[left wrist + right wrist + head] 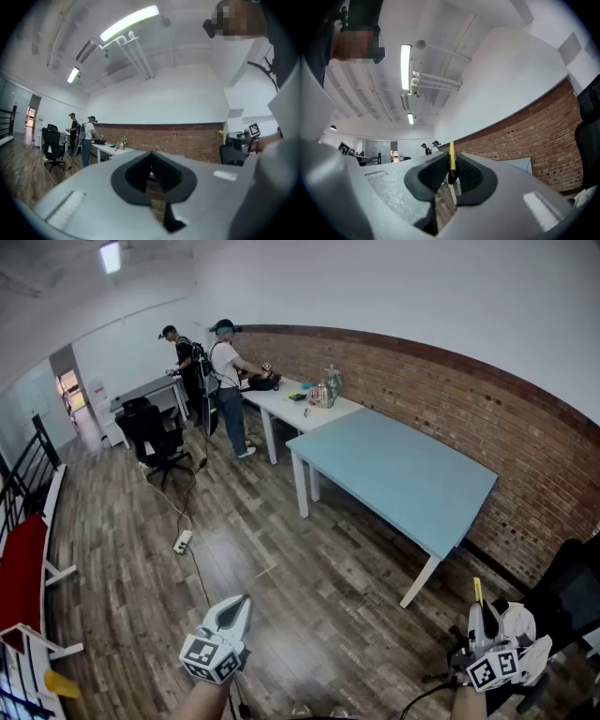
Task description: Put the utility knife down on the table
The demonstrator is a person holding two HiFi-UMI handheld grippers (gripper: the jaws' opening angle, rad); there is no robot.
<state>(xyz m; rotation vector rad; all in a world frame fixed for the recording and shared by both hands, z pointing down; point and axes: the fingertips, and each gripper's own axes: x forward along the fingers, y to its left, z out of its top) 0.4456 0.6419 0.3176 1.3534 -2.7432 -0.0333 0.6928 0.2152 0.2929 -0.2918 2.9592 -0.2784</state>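
A yellow utility knife [476, 590] stands nearly upright between the jaws of my right gripper [481, 610], at the bottom right of the head view. In the right gripper view the knife [451, 157] is pinched between the dark pads, its yellow end sticking out past my right gripper [451, 165]. The light blue table [394, 474] stands ahead against the brick wall, some way beyond both grippers; one corner of this table [521, 164] shows in the right gripper view. My left gripper [236, 604] hangs over the wooden floor with its jaws together. In its own view my left gripper [151, 159] has nothing between the pads.
A white table [300, 401] with bottles and small items adjoins the blue one further back, and two people [223, 362] stand at it. A black office chair [155, 432], a power strip [183, 541] with its cable, a red bench [23, 568] and a dark chair [572, 587] stand around.
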